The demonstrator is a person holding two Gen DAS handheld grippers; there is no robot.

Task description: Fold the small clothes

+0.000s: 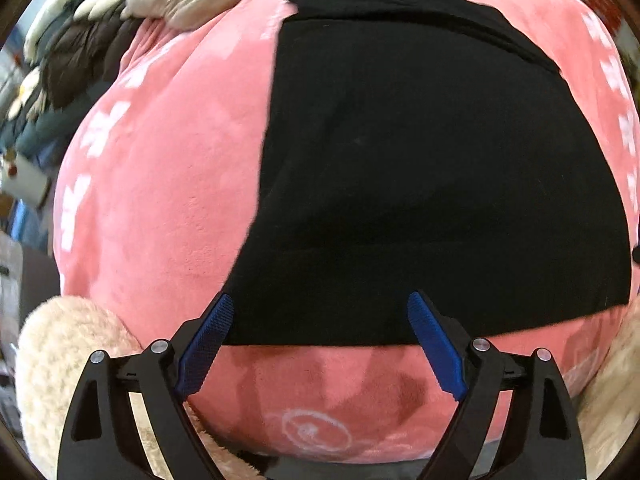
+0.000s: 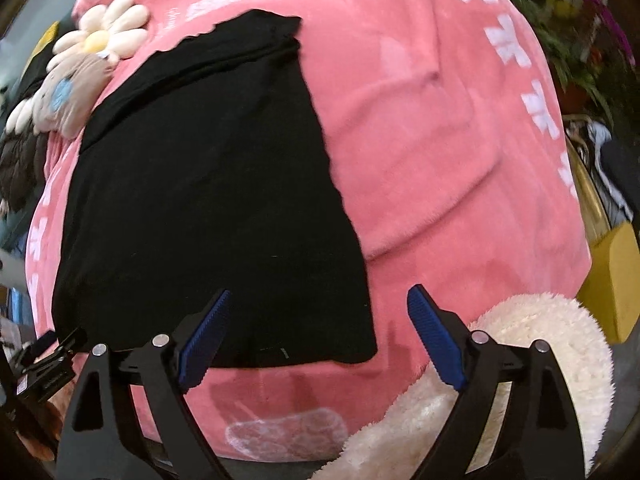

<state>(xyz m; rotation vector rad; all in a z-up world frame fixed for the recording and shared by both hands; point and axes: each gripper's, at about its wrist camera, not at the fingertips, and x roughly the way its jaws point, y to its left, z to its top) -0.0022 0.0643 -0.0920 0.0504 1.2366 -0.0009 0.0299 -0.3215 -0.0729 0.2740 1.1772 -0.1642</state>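
Observation:
A black garment [image 1: 420,160] lies flat on a pink plush blanket [image 1: 160,200], with a folded band along its far edge. My left gripper [image 1: 320,304] hangs open over the garment's near-left corner, blue pads wide apart and nothing between them. In the right wrist view the same black garment [image 2: 208,200] spreads to the left, and my right gripper [image 2: 318,300] stands open above its near-right corner, also holding nothing. The left gripper's black frame shows at the lower left edge of that view.
A cream fluffy cushion [image 2: 520,360] sits at the blanket's near right and another [image 1: 68,360] at the near left. Flower-shaped plush toys [image 2: 108,32] and dark quilted clothing [image 1: 80,60] lie at the far left. A yellow box [image 2: 612,280] and plants [image 2: 580,40] stand to the right.

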